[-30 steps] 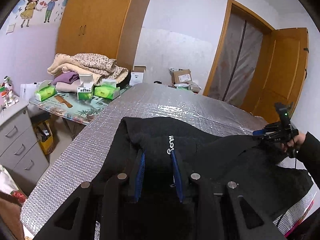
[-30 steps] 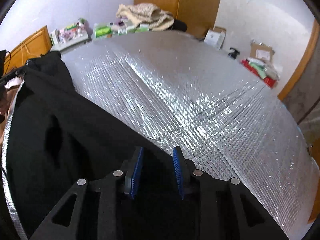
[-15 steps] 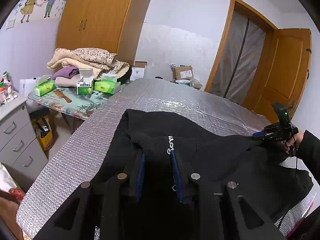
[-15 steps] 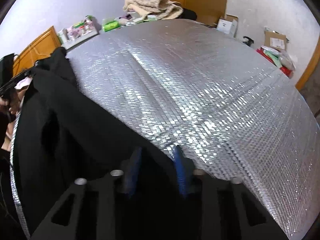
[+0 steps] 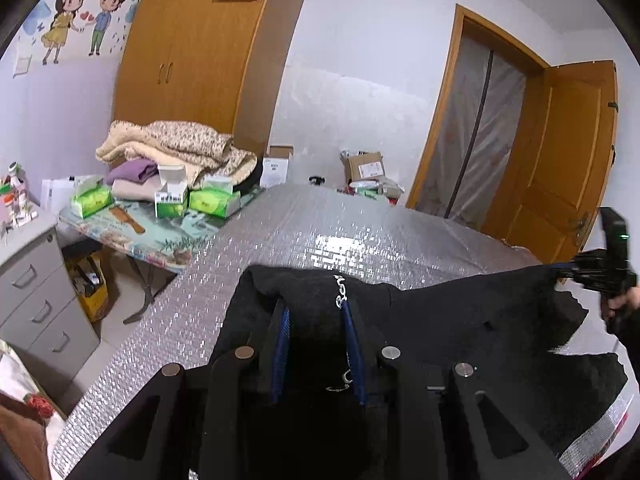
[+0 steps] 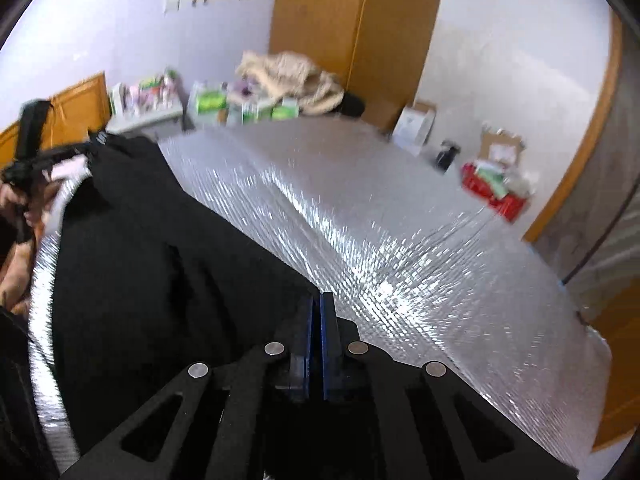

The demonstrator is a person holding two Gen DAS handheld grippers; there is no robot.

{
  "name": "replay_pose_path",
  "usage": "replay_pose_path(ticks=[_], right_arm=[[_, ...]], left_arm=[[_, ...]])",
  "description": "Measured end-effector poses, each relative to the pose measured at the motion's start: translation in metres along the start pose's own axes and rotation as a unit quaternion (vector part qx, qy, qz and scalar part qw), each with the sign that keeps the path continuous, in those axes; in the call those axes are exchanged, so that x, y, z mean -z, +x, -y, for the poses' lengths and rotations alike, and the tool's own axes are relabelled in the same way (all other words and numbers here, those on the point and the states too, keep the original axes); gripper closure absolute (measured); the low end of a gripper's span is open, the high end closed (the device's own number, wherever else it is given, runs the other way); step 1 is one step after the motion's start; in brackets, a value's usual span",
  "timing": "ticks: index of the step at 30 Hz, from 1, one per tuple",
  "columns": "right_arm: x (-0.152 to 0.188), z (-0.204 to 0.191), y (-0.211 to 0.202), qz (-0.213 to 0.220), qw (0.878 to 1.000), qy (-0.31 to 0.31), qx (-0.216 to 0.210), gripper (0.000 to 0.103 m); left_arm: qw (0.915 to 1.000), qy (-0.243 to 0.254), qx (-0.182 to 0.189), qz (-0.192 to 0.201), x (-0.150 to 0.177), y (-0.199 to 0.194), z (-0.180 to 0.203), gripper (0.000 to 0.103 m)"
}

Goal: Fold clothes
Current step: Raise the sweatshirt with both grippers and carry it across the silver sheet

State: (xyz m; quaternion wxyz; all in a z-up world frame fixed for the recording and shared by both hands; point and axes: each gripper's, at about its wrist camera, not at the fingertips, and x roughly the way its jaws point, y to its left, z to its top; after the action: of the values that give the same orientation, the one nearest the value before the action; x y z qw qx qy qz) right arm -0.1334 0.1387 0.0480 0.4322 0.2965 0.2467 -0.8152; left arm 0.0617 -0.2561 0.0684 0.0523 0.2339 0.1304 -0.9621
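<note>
Two claws are holding one black garment [image 5: 460, 320] over a big table covered in a shiny silver sheet [image 5: 320, 232].

From the left wrist camera, the left claw [image 5: 318, 316] is sitting partly open, and a thick bunch of the black cloth is filling the gap between its blue pads [image 5: 282, 344] — the pads are pressing on it. Small white letters [image 5: 341, 290] are showing on the cloth at the tip. The cloth is stretching away to the right edge, where the right claw [image 5: 560, 270] is pinching its far corner, with a hand [image 5: 622, 304] gripping the handle. Beyond the silver sheet, a side table [image 5: 160, 236] is carrying green tissue boxes [image 5: 214, 202] and a heap of blankets [image 5: 180, 146]. A wooden wardrobe [image 5: 192, 52] and an open wooden door [image 5: 560, 160] are standing behind.

From the right wrist camera — this picture is blurry — the right claw [image 6: 319, 300] is squeezed almost all the way closed, with the edge of the black garment [image 6: 160, 264] running into its tips. The cloth is hanging off to the left and lying partly on the silver sheet [image 6: 400, 220]. At the far left, the left claw [image 6: 86, 148] is holding the other end up
</note>
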Motion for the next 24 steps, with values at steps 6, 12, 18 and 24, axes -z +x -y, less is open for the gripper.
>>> replay_pose_path(ticks=[6,12,18,24], right_arm=[[0.016,-0.046,-0.069,0.048,0.999,0.001,-0.012,0.1],[0.061,-0.1,-0.086,0.037,0.996,0.035,-0.067,0.1],[0.103,-0.123,-0.06,-0.01,0.992,0.082,-0.098,0.096],[0.1,-0.121,-0.062,0.008,0.992,0.098,-0.081,0.087]], left_arm=[[0.9997,-0.014,-0.009,0.016,-0.005,-0.01,-0.001,0.076],[0.9992,-0.032,-0.024,-0.008,0.021,-0.018,-0.013,0.076],[0.9948,-0.081,-0.029,-0.055,0.059,-0.02,-0.032,0.075],[0.9918,-0.113,-0.028,-0.051,0.07,-0.041,-0.035,0.074]])
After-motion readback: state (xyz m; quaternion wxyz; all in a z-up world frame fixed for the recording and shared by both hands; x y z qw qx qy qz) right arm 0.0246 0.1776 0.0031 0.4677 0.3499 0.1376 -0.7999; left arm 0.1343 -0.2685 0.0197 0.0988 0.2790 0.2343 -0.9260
